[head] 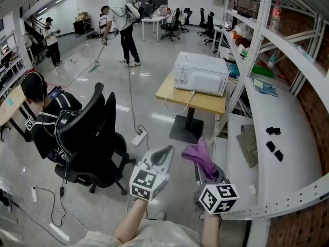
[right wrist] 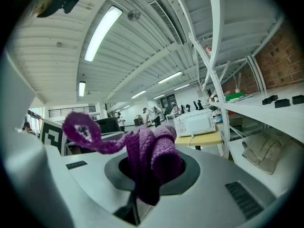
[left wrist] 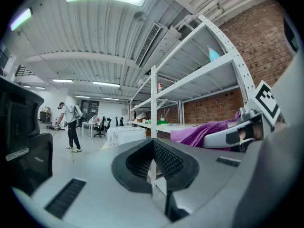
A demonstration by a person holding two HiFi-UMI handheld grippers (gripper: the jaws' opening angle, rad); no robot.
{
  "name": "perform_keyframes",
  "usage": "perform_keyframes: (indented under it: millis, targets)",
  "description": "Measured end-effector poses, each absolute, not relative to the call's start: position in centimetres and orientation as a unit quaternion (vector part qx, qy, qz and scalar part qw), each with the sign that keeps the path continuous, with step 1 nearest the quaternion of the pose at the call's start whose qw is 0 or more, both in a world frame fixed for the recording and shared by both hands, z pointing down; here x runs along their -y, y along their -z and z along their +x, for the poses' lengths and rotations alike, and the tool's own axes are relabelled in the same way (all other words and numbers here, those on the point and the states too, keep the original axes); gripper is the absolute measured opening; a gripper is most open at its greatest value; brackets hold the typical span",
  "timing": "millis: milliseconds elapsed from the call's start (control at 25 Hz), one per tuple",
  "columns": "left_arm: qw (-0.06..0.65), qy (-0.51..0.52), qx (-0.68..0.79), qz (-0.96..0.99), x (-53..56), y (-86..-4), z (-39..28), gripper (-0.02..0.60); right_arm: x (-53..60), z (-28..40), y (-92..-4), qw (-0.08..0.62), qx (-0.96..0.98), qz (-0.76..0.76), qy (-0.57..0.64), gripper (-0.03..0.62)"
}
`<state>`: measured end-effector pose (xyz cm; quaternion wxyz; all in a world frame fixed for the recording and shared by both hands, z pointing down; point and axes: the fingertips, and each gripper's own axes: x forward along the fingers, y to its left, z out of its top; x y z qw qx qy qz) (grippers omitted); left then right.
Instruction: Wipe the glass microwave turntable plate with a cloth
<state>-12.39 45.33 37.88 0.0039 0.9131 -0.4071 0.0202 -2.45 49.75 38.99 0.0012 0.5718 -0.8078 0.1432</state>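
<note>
A purple knitted cloth (head: 201,157) sticks up out of my right gripper (head: 206,171), whose jaws are shut on it; in the right gripper view the cloth (right wrist: 153,156) bunches between the jaws and a loop of it curls off to the left. My left gripper (head: 164,152) hangs beside it, shut with nothing in it (left wrist: 153,169). Both are held in the air over the floor, pointing toward a white microwave (head: 200,74) on a wooden table (head: 203,101), its back toward me and well beyond them. No glass turntable plate shows in any view.
A white shelf rack (head: 281,153) runs along my right, holding a folded grey cloth (head: 250,144) and small black blocks (head: 273,139). A black office chair (head: 93,134) and a seated person (head: 43,112) are at left. A power strip (head: 139,137) and cables lie on the floor.
</note>
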Motion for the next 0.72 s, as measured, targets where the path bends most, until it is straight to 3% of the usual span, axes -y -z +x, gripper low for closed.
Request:
perform_keyframes:
  millis: [720]
  targets:
    - [0.018, -0.027, 0.415, 0.909, -44.6, -39.0, -12.1, 0.002, -48.8, -1.2, -39.5, 0.0, 0.798, 0.584, -0.147, 0.066]
